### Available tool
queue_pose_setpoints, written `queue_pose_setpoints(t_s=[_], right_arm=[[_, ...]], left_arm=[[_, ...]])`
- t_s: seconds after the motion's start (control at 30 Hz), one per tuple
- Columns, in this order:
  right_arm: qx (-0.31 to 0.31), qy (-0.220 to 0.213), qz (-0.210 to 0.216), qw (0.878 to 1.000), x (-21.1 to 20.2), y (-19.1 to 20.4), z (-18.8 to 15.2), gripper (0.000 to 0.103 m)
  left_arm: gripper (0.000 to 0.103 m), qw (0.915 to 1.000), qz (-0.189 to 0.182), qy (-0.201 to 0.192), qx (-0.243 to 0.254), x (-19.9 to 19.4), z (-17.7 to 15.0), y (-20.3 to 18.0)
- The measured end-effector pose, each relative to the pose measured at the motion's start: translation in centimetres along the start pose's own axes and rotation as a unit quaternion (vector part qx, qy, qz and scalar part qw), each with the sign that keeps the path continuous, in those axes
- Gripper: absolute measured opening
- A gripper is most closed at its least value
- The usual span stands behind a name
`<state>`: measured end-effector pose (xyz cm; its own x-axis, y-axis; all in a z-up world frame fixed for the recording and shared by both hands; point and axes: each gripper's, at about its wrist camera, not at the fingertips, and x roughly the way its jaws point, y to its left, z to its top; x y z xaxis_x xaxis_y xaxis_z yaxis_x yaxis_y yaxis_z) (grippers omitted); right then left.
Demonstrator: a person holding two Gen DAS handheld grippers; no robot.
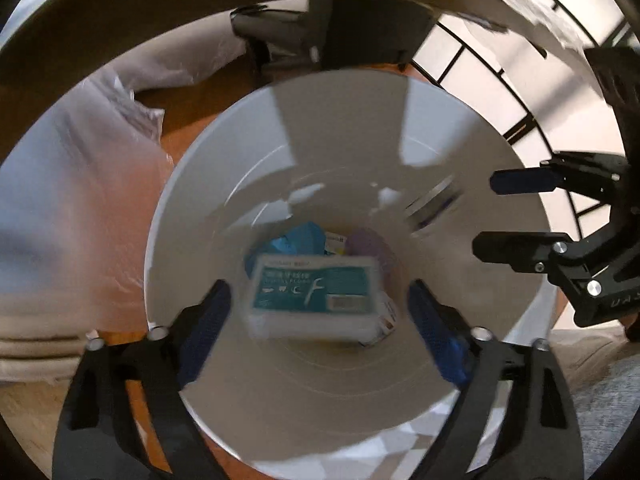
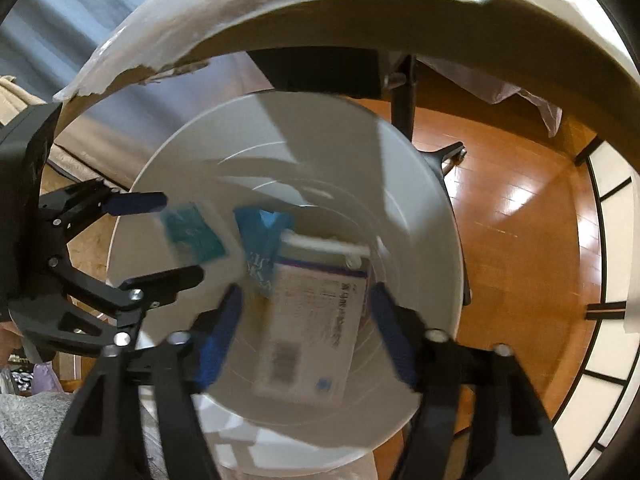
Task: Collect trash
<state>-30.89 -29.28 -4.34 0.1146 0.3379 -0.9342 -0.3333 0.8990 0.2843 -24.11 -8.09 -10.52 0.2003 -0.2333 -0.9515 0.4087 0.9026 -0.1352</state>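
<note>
The left tool (image 1: 320, 320) points steeply down into a white bin (image 1: 460, 340); its blue pads stand wide on either side of a teal-labelled box (image 1: 316, 300), with a gap on each side, so it is released and grips nothing; the box is blurred and seems to be dropping free, and it shows tilted below the left tool in the right wrist view; both tools hang over the bin's mouth, presumably so that whatever they let go lands inside. Ahead of the left tool, at the bottom of the bin, lie a crumpled blue wrapper (image 1: 298, 238) and something pale purple (image 1: 368, 244) that I cannot identify.

The right tool (image 2: 306, 336) also points down into the bin, just beside the left one; its pads flank a white carton (image 2: 316, 328) with a purple band and printed text, also smeared; the pads do not appear to press on it, so I judge this tool released as well, the carton falling between its jaws.

Beyond the bin's far rim is a polished wooden floor (image 2: 520, 208), bright with glare; above both tools curves the torn white edge (image 2: 280, 12) of what may be paper or a worktop's rim, I cannot tell which; to the left tool's left sags pale crinkled plastic (image 1: 80, 200), perhaps a bag; black chair or stand legs (image 2: 404, 100) rise behind the bin; a white panel with dark bars (image 2: 608, 280) stands to the right tool's right.
</note>
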Motion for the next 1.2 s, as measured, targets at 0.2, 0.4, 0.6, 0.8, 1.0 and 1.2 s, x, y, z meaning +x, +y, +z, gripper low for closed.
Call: queue_pose_setpoints(t_s=[0.2, 0.4, 0.6, 0.8, 1.0, 1.2], right_arm=[[-0.002, -0.034, 0.012, 0.999, -5.5, 0.6, -0.1, 0.071], [-0.016, -0.191, -0.042, 0.981, -14.8, -0.3, 4.1, 0.098], [0.049, -0.222, -0.136, 0.964, -14.1, -8.2, 12.9, 0.098], [0.096, -0.198, -0.200, 0.955, -11.4, -15.7, 18.4, 0.098], [0.107, -0.192, -0.206, 0.954, -10.7, -19.8, 20.4, 0.098], [0.105, -0.192, -0.206, 0.954, -11.0, -19.8, 20.2, 0.099]], left_arm=[[0.096, 0.9988, -0.019, -0.043, 0.011, -6.1, 0.1, -0.7], [0.102, 0.9764, -0.002, -0.216, 0.001, -17.0, 4.2, 1.2], [0.102, 0.9617, 0.067, -0.254, -0.079, -15.1, 12.1, 8.9], [0.102, 0.9607, 0.097, -0.224, -0.133, -10.9, 18.2, 15.8], [0.102, 0.9615, 0.116, -0.190, -0.162, -8.5, 20.3, 18.9], [0.102, 0.9595, 0.151, -0.173, -0.164, -8.3, 20.8, 18.1]])
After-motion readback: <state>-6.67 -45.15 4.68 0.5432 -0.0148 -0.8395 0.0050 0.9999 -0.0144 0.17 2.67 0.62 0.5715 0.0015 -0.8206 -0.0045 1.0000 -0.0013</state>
